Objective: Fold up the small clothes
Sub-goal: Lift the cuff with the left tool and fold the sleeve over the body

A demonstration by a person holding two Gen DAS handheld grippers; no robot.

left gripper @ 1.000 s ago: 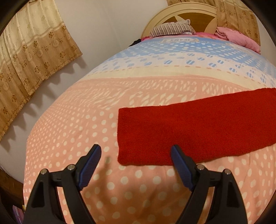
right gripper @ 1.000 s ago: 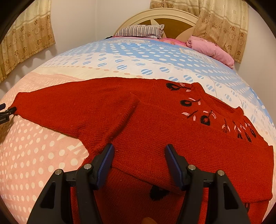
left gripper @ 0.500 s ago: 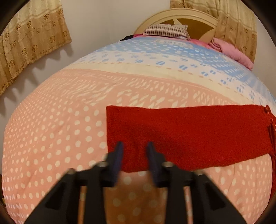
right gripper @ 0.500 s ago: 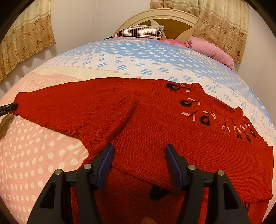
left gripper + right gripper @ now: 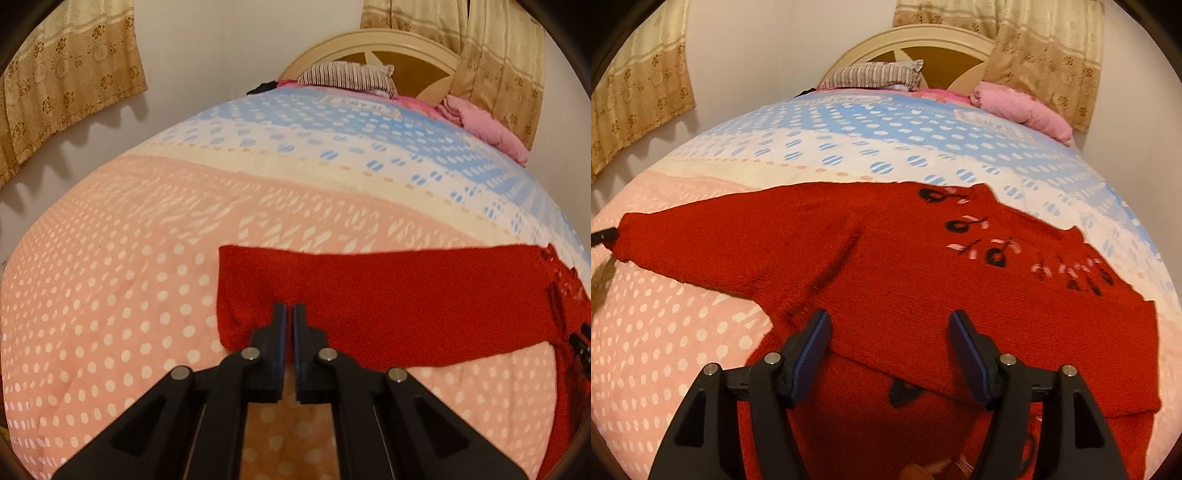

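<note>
**Red sweater on the bed, its sleeve end pinched by the left gripper**

Red knit wool lies closest to both grippers. The left gripper (image 5: pixel 289 314) has its two fingers pressed together on the near edge of the sleeve (image 5: pixel 388 306), close to the cuff; the cloth makes a small fold just left of the fingers. Ahead of these fingers the sleeve stretches to the right, flat on the pink dotted bedspread (image 5: pixel 110 295).

The right gripper (image 5: pixel 888 332) has its fingers wide apart and holds nothing. It hangs over the lower part of the red sweater (image 5: pixel 905 266), where one layer lies folded over another between the fingers. Beyond the fingers are black and pink flower figures (image 5: pixel 979 243) near the neck. Far to the left of them, the tip of the left gripper touches the sleeve end.

Farther on, the bedspread becomes white and blue. At the far end are a striped pillow (image 5: pixel 875 74), a pink blanket (image 5: pixel 1023 109), a rounded headboard (image 5: pixel 912 40), and beige curtains (image 5: pixel 639 96) on both sides.
</note>
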